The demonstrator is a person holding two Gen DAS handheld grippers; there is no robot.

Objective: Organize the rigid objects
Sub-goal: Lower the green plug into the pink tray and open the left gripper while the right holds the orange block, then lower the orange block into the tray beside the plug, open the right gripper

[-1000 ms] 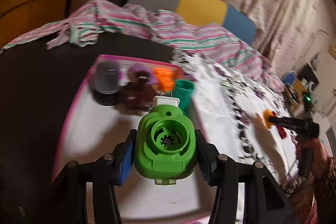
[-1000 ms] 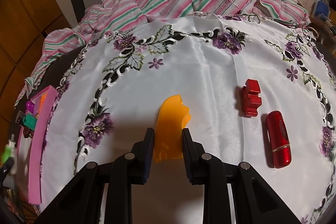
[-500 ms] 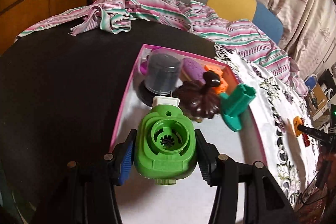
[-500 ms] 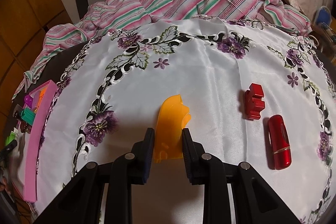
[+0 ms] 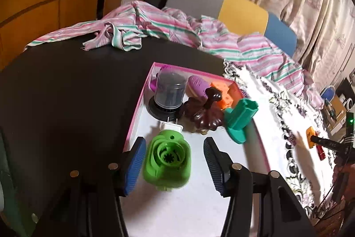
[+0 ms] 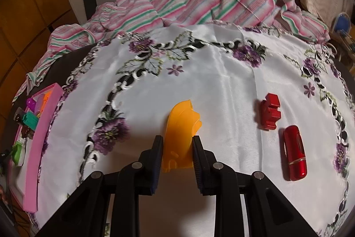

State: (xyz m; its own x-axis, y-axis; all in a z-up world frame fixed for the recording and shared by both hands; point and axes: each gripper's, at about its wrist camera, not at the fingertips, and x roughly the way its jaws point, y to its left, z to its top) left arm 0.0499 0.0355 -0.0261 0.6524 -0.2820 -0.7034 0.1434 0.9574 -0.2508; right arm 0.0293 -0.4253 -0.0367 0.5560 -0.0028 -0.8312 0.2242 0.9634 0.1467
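My left claw (image 5: 174,161) is opening around one green plastic housing (image 5: 167,164) in the pink tray (image 5: 135,117). My right claw (image 6: 177,148) clamps one orange plastic piece (image 6: 180,126); two red pieces (image 6: 270,114) lie beside it.

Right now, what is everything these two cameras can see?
Tray: 1, pink-rimmed, on the dark table.
Green part: 1, in the tray between the opening left jaws, pads clear of it.
Grey canister: 1, in the tray.
Brown piece: 1, in the tray.
Teal piece: 1, in the tray.
Orange block: 1, in the tray.
Purple piece: 1, in the tray.
Yellow part: 1, on the white floral cloth.
Red block: 1, on the cloth.
Red tube: 1, on the cloth.
Striped fabric: 1, behind.
Left gripper: opening.
Right gripper: shut on the yellow part.
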